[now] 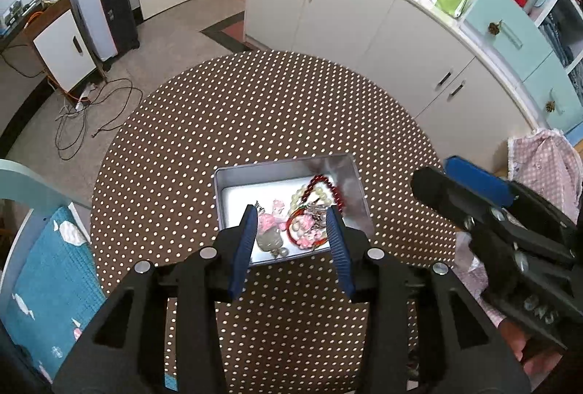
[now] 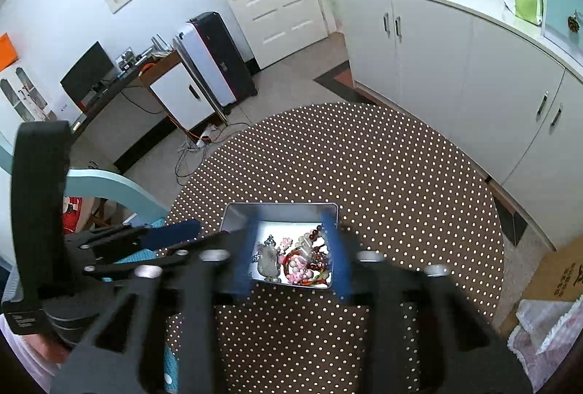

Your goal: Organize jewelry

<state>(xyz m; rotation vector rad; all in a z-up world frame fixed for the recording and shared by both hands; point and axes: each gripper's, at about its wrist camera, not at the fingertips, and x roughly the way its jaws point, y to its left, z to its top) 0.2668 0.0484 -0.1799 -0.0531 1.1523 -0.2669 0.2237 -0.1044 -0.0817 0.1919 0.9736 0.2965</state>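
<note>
A shallow silver metal tin (image 1: 233,182) (image 2: 237,215) sits on the round brown polka-dot table. Inside lies jewelry: a dark red bead bracelet (image 1: 333,191), a pale bead bracelet (image 1: 304,193), pink charms (image 1: 267,221) (image 2: 297,270) and a grey stone pendant (image 1: 269,242) (image 2: 269,264). My left gripper (image 1: 291,230) is open and empty, its blue pads hovering over the tin's near side. My right gripper (image 2: 291,248) is open and empty, above the tin's near edge. It shows at the right of the left wrist view (image 1: 455,182).
The table (image 1: 255,109) (image 2: 382,168) carries only the tin. White cabinets (image 1: 364,22) run behind it. A teal chair with a blue cushion (image 1: 47,270) stands at the left. A pink cloth (image 1: 546,160) lies at the right, cables (image 1: 83,117) on the floor.
</note>
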